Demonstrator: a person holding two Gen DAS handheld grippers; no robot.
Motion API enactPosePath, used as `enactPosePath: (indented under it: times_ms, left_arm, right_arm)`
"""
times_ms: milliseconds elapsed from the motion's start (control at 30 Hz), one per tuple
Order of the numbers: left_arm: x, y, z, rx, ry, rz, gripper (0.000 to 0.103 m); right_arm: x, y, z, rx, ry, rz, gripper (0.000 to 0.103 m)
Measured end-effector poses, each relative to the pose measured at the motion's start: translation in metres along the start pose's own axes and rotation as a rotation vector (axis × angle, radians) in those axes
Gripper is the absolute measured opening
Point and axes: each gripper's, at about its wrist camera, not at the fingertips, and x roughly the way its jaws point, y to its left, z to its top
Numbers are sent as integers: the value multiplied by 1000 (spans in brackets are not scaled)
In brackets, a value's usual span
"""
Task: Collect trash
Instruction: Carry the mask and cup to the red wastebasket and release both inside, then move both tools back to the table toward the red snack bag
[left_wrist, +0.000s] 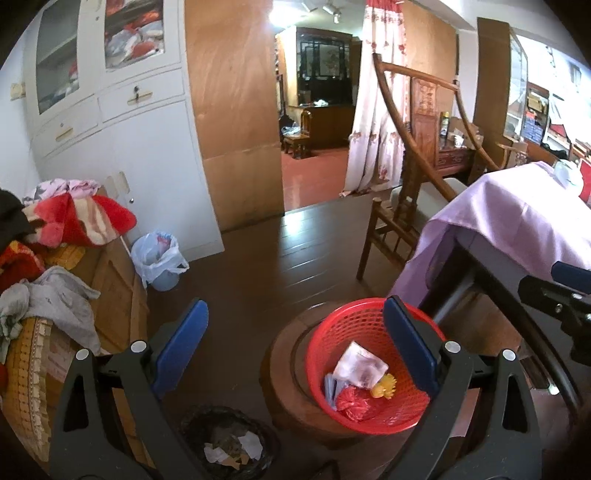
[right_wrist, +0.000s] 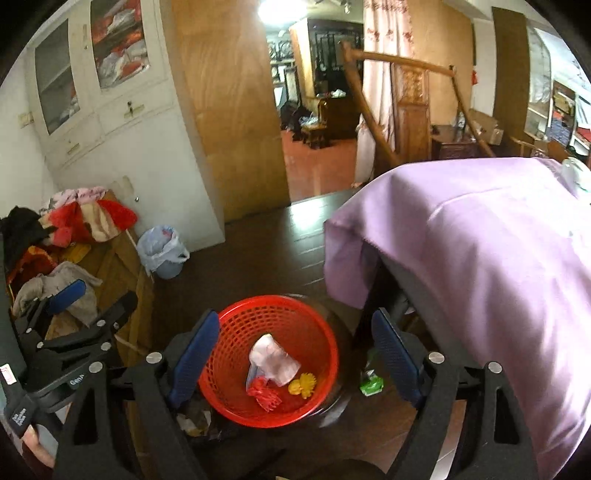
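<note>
A red mesh basket (left_wrist: 369, 325) (right_wrist: 280, 314) stands on a round wooden stool (left_wrist: 284, 373). Inside lie a crumpled white wrapper (left_wrist: 360, 363) (right_wrist: 273, 358), a red scrap (left_wrist: 352, 404) (right_wrist: 264, 395) and a yellow piece (left_wrist: 384, 386) (right_wrist: 303, 384). My left gripper (left_wrist: 295, 343) hangs open above the floor and stool, its right finger over the basket's rim, nothing between the pads. My right gripper (right_wrist: 295, 354) is open directly above the basket, empty. A green wrapper (right_wrist: 371, 382) lies on the floor right of the stool.
A dark bin (left_wrist: 225, 443) with paper scraps sits left of the stool. A bag-lined pail (left_wrist: 159, 258) (right_wrist: 164, 253) stands by the white cabinet (left_wrist: 110, 110). A lilac-draped table (left_wrist: 517, 221) (right_wrist: 480, 258) is right, a wooden chair (left_wrist: 399, 206) beyond, cloth-piled furniture (left_wrist: 55, 258) left.
</note>
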Motion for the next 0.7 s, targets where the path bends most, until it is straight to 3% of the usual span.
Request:
enactPosePath:
  times_ms: [400,700]
  left_arm:
    - [-49,-69,10,103,-92,-67,94]
    - [-93,-148,7,237,-167,-140,96]
  right_arm:
    - [-76,-55,-13,65,-130,-67,88]
    - [-142,-124,-43,175,-231,-143,89]
